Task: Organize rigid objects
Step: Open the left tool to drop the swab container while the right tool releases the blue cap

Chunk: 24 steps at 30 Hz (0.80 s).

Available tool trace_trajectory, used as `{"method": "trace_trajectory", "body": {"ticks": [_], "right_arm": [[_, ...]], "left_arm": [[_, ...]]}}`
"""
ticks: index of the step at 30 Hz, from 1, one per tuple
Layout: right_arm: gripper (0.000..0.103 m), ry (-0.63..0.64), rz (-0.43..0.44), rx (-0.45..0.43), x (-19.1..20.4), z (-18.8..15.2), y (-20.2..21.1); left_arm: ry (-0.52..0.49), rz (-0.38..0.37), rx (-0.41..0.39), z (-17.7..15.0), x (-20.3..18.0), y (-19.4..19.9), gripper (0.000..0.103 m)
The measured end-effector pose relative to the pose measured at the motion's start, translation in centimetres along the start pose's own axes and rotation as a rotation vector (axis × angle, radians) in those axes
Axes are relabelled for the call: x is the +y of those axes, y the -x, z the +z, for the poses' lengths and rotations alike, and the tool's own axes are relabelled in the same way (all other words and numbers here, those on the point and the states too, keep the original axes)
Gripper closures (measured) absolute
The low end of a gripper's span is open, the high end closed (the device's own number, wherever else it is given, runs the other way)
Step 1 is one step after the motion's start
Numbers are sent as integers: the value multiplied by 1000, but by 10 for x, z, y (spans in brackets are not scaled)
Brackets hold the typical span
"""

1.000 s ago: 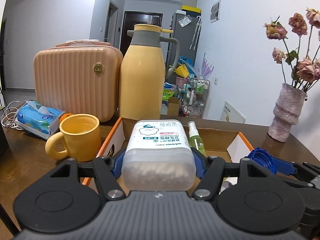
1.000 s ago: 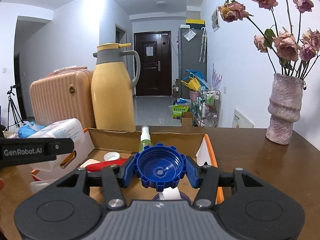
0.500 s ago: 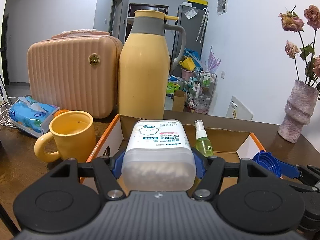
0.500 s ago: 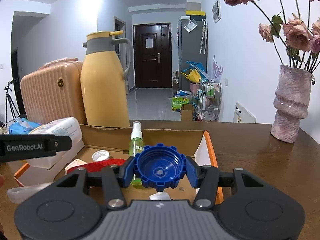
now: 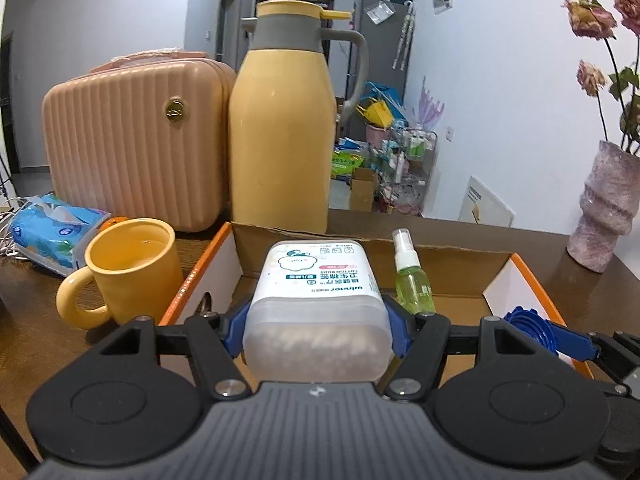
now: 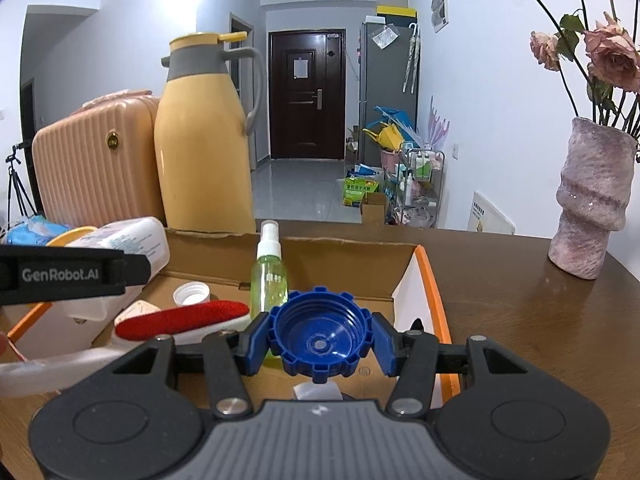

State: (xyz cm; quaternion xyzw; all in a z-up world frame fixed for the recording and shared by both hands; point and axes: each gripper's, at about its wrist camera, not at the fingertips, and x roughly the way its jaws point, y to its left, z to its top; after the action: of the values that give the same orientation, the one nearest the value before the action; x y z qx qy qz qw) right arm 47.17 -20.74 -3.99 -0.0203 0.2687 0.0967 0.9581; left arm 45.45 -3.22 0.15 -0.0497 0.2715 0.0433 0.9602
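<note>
I am counting one cotton-bud box (image 5: 316,304), one blue cap (image 6: 320,338), one green spray bottle (image 6: 269,276), one small white cap (image 6: 191,295), one red-topped brush (image 6: 182,318) and one cardboard box (image 6: 424,276) with orange edges. On the desk (image 6: 532,320) I am also seeing one yellow mug (image 5: 128,268), one yellow thermos jug (image 5: 280,136), one peach case (image 5: 132,144), one blue tissue pack (image 5: 52,232) and one mauve vase (image 6: 592,204) holding dried roses.

My left claw (image 5: 316,332) is gripping the cotton-bud box across its sides, with the blue pads pressing on both flanks. I am holding it tilted slightly downward over the near left part of the cardboard box, label facing up and away from me; it is hanging above the carton, not resting in it.

My right claw (image 6: 320,340) is clamping the blue cap between its pads, hollow side facing the camera. I am holding it over the near right part of the carton, just in front of the spray bottle, which is standing upright inside. The brush and the white cap are lying inside to the left. Something pale is sitting beneath the blue cap, possibly a roll of tape, though I cannot make it out. Both claws are pointing gently downward, side by side.
</note>
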Motion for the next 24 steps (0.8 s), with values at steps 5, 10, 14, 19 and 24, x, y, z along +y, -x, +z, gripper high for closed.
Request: {"method": "trace_trajectory", "body": {"ticks": [5, 10, 14, 19, 24], "right_arm": [[31, -16, -10, 12, -4, -1, -1], [1, -26, -25, -6, -7, 0, 4], [0, -18, -42, -16, -7, 1, 7], [0, -10, -45, -23, -6, 3, 11], [0, -14, -45, -44, -7, 4, 21]], "left_arm": [[1, -9, -32, -1, 1, 7, 11], [15, 4, -70, 1, 4, 14, 0], [24, 9, -63, 2, 6, 13, 0], [28, 10, -60, 2, 7, 15, 0], [30, -6, -83, 1, 9, 26, 0]]}}
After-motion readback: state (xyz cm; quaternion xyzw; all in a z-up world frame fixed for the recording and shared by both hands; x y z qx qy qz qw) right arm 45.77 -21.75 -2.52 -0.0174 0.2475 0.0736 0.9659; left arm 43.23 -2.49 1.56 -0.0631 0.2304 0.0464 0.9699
